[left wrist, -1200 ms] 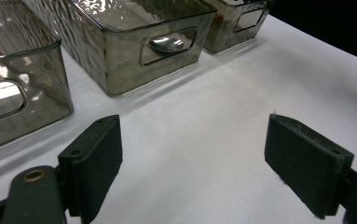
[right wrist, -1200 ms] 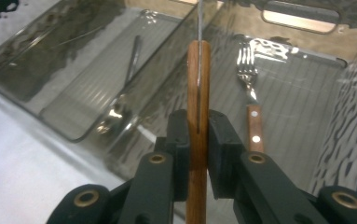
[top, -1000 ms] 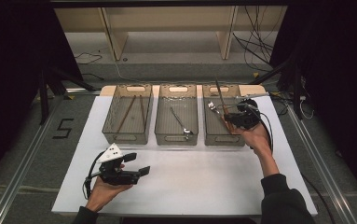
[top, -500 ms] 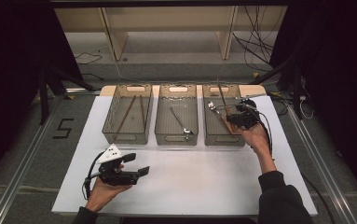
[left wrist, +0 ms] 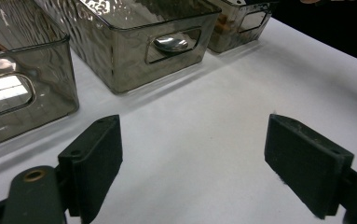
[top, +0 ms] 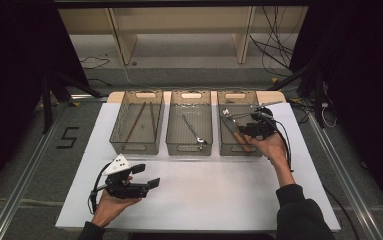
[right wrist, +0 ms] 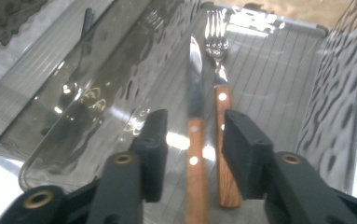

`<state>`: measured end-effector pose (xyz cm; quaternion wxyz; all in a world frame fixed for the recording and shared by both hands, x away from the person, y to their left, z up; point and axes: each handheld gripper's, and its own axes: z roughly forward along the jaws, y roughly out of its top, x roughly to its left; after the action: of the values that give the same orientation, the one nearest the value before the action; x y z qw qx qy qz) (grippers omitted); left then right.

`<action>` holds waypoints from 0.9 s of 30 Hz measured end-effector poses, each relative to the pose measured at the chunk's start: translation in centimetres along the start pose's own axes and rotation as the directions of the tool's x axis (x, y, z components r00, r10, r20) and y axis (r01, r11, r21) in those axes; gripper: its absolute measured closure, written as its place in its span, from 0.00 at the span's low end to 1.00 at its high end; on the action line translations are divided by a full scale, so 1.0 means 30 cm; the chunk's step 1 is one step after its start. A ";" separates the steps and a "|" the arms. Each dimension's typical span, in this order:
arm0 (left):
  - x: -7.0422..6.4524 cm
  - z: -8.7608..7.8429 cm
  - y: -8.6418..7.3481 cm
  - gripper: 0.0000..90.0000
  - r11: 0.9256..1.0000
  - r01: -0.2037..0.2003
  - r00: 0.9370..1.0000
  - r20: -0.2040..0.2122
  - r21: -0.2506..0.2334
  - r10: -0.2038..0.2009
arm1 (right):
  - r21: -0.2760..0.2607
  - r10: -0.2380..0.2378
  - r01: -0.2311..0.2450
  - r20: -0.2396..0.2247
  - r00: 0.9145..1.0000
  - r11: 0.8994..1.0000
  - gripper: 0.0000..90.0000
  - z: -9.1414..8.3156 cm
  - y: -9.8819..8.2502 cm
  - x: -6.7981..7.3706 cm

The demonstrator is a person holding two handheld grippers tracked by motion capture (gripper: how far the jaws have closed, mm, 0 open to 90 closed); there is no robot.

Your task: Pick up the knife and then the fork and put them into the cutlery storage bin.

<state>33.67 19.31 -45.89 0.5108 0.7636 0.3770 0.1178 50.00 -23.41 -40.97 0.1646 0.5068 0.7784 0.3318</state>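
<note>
Right gripper [right wrist: 192, 149]: over the right bin [top: 251, 95]; jaws have just been opening, now part-way apart, pads off the knife [right wrist: 195, 140] lying between them.
Knife: flat on bin floor, wooden handle toward camera, blade pointing away.
Fork [right wrist: 220, 116]: just beside the knife, same bin, tines away.
Left gripper [top: 144, 177]: jaws wide, nothing between, low over the white table [top: 214, 190].
Writing: floor mark "5" [top: 69, 137] left of table; no brands legible.

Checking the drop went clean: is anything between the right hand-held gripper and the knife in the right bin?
Nothing visible. The right hand-held gripper, its jaws just opened, hangs directly above the knife, beside the fork in the bin.
</note>
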 end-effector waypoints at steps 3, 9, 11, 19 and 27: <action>-0.001 0.001 -0.001 0.21 1.000 0.000 1.000 0.001 0.001 0.000 | -0.027 -0.002 0.001 -0.022 1.000 1.000 0.62 -0.021 -0.001 0.006; 0.000 0.000 0.000 0.21 1.000 0.001 1.000 0.001 -0.001 -0.001 | -0.087 -0.030 0.025 -0.059 0.998 0.996 0.55 -0.069 -0.017 0.047; 0.000 0.000 0.000 0.21 1.000 0.002 1.000 0.000 -0.001 -0.002 | -0.100 -0.033 0.025 -0.079 0.996 0.995 0.52 -0.083 -0.026 0.061; -0.001 -0.003 0.001 0.21 1.000 0.005 1.000 0.001 -0.010 -0.005 | -0.173 -0.032 0.003 -0.167 0.985 0.985 0.40 -0.123 -0.089 0.119; 0.003 -0.002 -0.002 0.20 1.000 0.014 1.000 0.003 -0.005 -0.014 | -0.248 -0.100 0.042 -0.226 0.969 0.968 0.33 -0.175 -0.175 0.192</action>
<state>33.68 19.41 -45.92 0.5140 0.7598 0.3814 0.1141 40.83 -21.46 -40.30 0.1427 0.4113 0.7643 0.4757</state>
